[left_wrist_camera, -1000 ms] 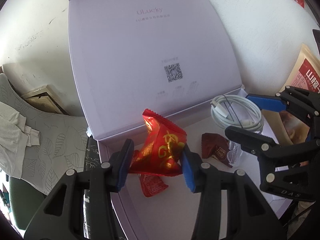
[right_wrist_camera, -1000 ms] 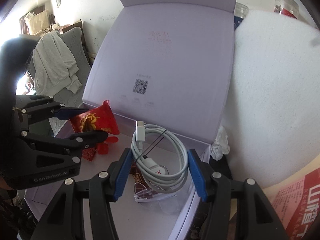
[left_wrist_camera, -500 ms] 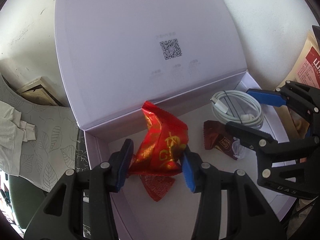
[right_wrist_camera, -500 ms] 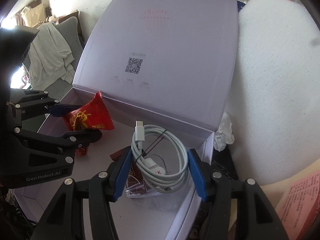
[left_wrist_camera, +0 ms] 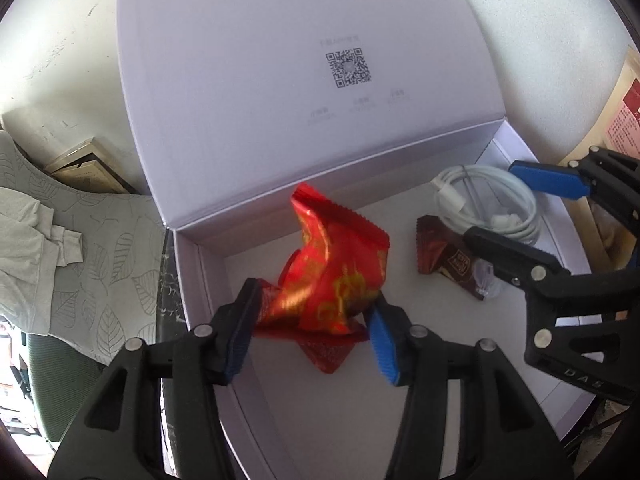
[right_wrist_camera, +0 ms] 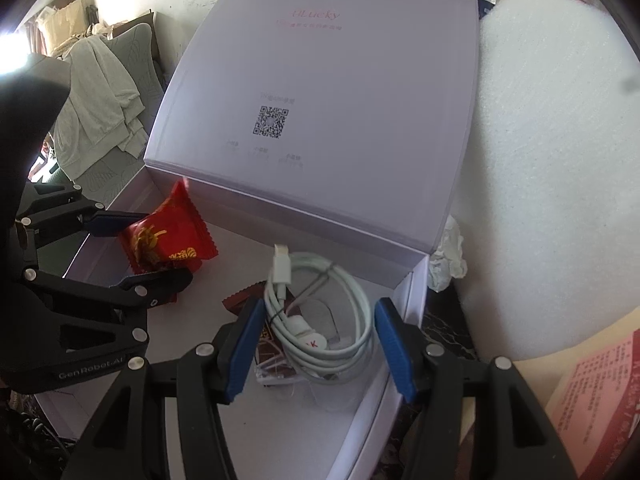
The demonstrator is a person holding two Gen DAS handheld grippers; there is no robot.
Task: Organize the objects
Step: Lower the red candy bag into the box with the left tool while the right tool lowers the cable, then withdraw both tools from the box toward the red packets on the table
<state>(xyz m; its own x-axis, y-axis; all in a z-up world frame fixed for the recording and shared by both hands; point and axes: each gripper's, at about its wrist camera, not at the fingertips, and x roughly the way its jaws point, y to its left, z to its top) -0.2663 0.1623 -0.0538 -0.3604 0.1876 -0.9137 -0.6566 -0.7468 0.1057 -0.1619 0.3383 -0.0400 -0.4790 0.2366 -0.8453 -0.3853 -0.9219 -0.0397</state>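
Note:
A pale lilac gift box (left_wrist_camera: pixel 320 420) stands open, its lid (left_wrist_camera: pixel 300 80) upright behind it. My left gripper (left_wrist_camera: pixel 312 336) is shut on a red snack packet (left_wrist_camera: pixel 332 276) low over the box's left half; the packet looks blurred. From the right wrist view the same left gripper (right_wrist_camera: pixel 166 245) pinches the red snack packet (right_wrist_camera: pixel 168 236). My right gripper (right_wrist_camera: pixel 320 348) is shut across a coiled white charging cable (right_wrist_camera: pixel 320 312) at the box's back right. Its pads touch both sides of the coil.
A second red packet (left_wrist_camera: pixel 328 354) and a brown packet (left_wrist_camera: pixel 444 256) lie on the box floor, with clear plastic (right_wrist_camera: pixel 328 392) under the cable. A white foam sheet (right_wrist_camera: pixel 552 160), crumpled tissue (right_wrist_camera: pixel 448 260) and a red-labelled paper bag (right_wrist_camera: pixel 600 400) stand right. A cloth-draped chair (left_wrist_camera: pixel 60 240) is left.
Both grippers have sunk lower into the box with their loads. The red packet has tilted and blurred, and the left jaws stand slightly wider. The cable now hangs closer to the brown packet.

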